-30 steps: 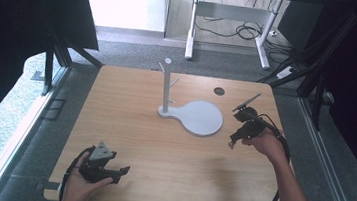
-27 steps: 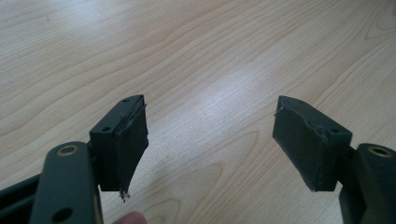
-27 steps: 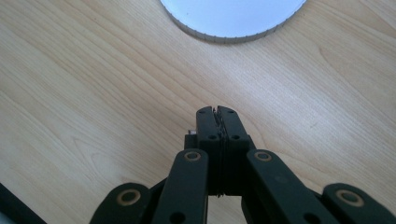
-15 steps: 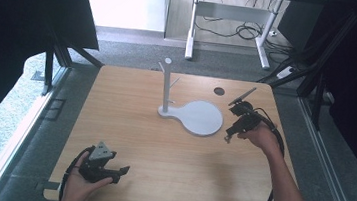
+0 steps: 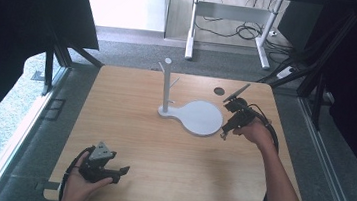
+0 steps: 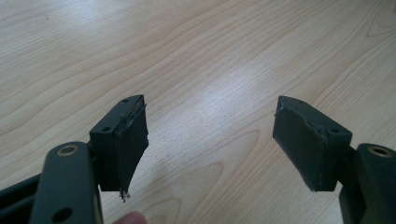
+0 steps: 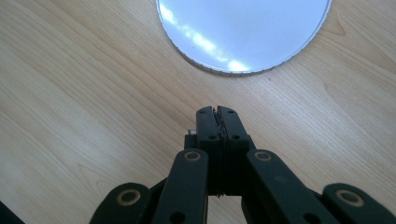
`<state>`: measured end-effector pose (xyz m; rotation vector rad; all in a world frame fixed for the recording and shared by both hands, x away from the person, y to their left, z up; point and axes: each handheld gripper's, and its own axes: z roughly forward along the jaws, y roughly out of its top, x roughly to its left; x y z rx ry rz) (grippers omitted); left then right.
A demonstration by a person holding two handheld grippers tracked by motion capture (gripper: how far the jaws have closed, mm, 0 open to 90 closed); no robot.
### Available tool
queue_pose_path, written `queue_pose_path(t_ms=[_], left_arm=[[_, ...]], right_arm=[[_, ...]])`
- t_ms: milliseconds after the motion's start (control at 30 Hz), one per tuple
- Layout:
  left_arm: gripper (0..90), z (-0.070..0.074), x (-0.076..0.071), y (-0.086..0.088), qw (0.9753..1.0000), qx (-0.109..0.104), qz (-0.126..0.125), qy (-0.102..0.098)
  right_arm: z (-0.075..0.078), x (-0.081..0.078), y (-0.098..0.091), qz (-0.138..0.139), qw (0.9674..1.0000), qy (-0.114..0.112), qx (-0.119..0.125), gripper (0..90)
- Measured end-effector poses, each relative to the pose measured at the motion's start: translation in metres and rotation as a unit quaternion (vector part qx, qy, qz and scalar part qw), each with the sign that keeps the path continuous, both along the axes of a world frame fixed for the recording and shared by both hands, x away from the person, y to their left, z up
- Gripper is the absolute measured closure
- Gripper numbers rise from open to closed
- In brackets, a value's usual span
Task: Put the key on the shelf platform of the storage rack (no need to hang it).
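A white stand with a round base [image 5: 200,118] and an upright post with pegs [image 5: 167,81] sits on the wooden table [image 5: 133,126], right of centre. My right gripper [image 5: 223,133] hangs just beside the base's right rim, pointing down, its jaws pressed together with nothing between them. In the right gripper view the shut tips [image 7: 217,114] stand a little short of the white disc's edge [image 7: 243,32]. My left gripper [image 5: 121,171] rests low at the table's near left corner, held in a hand. Its jaws [image 6: 210,140] stand wide apart over bare wood.
A small dark round hole [image 5: 218,91] is in the tabletop behind the stand. The table's front edge runs just under my left hand. A white desk frame [image 5: 229,30] and cables lie on the floor beyond the table; dark curtains flank both sides.
My right gripper has shifted a little away from the person and leftward, closer to the base's rim. The left gripper has stayed where it was.
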<state>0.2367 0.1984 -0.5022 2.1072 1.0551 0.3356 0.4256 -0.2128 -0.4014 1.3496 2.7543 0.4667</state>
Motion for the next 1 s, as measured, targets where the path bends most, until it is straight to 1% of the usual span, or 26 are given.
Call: queue_pose_path(t_ms=[167,300,400,433,567,667,733,833,1000], left_arm=[[26.7,0.0,0.0,0.0,1.0,-0.001,0.0,-0.001],[26.7,0.0,0.0,-0.001,1.0,-0.001,0.001,0.001],[26.7,0.0,0.0,-0.001,1.0,-0.001,0.0,0.001],[26.7,0.0,0.0,-0.001,1.0,-0.001,0.0,0.001],[26.7,0.0,0.0,0.0,1.0,0.001,-0.002,0.0],[26.7,0.0,0.0,0.0,1.0,-0.001,-0.001,-0.001],[26.7,0.0,0.0,0.0,1.0,-0.001,-0.002,-0.001],[26.6,0.001,0.0,0.0,1.0,-0.001,-0.007,-0.002],[26.5,0.001,-0.001,0.0,1.0,-0.003,-0.008,-0.004]], right_arm=[[-0.001,0.002,0.005,0.004,1.0,0.001,-0.001,89.9],[-0.001,0.005,0.006,0.003,1.0,0.002,-0.001,90.0],[0.001,0.007,0.007,0.002,1.0,0.0,0.002,89.9],[0.002,0.007,0.008,0.003,1.0,0.0,-0.002,89.9],[0.006,0.01,0.009,0.001,1.0,-0.002,-0.002,89.9],[0.009,0.013,0.011,0.0,1.0,-0.004,-0.004,90.0],[0.01,0.014,0.012,-0.001,1.0,-0.004,0.001,89.9],[0.01,0.016,0.015,-0.001,1.0,0.0,-0.001,89.9],[0.01,0.02,0.02,0.002,1.0,0.0,0.004,90.0]])
